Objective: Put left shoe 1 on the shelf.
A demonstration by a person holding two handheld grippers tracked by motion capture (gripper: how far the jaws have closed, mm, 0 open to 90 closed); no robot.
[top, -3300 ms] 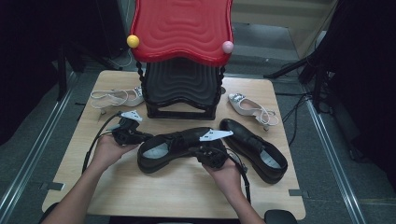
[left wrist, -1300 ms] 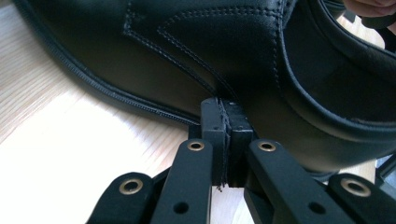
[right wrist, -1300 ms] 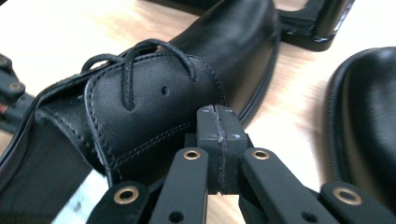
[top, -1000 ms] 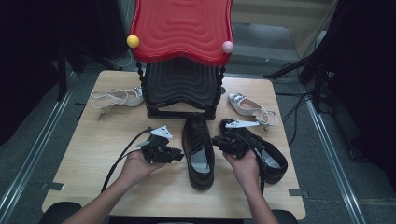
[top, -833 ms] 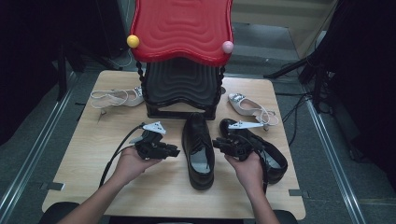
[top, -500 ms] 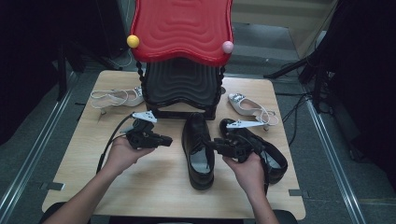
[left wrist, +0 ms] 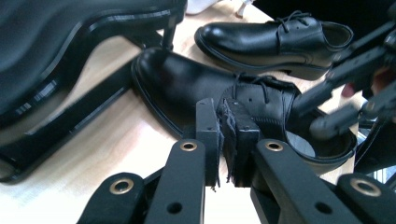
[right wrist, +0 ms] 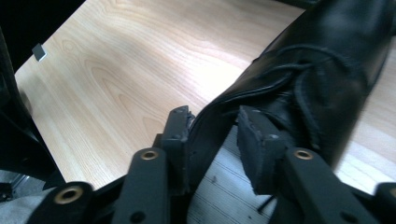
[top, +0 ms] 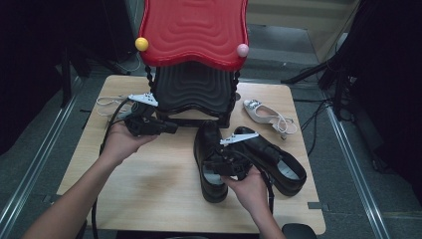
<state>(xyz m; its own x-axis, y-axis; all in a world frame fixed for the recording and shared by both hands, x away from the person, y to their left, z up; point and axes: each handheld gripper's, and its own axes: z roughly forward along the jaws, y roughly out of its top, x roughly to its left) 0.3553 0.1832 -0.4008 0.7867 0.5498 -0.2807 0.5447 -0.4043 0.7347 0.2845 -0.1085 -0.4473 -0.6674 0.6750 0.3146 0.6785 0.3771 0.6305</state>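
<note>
Your left tool [top: 171, 128] hangs above the tabletop [top: 149, 174] just in front of the black base of the red-topped shoe rack [top: 194, 89], well apart from the shoes. In the left gripper view its pads [left wrist: 233, 140] are pressed together with nothing between them; they have just been closing.

Your right tool [top: 211, 162] sits at the heel end of the near black lace-up shoe [top: 209, 149], which lies on the tabletop with its toe toward the rack. In the right gripper view the shoe's collar wall [right wrist: 210, 135] stands between the jaws: one pad lies against its outside, the other is inside the opening with a gap to the leather. The jaws have just been opening, so they are spread around the collar, not pinching it.

The second black lace-up shoe [top: 271, 159] lies just right of the first, angled, touching or nearly touching it. A white heeled sandal [top: 266, 113] lies at the far right of the tabletop, another white sandal [top: 112, 102] at far left behind your left hand [top: 122, 144].
</note>
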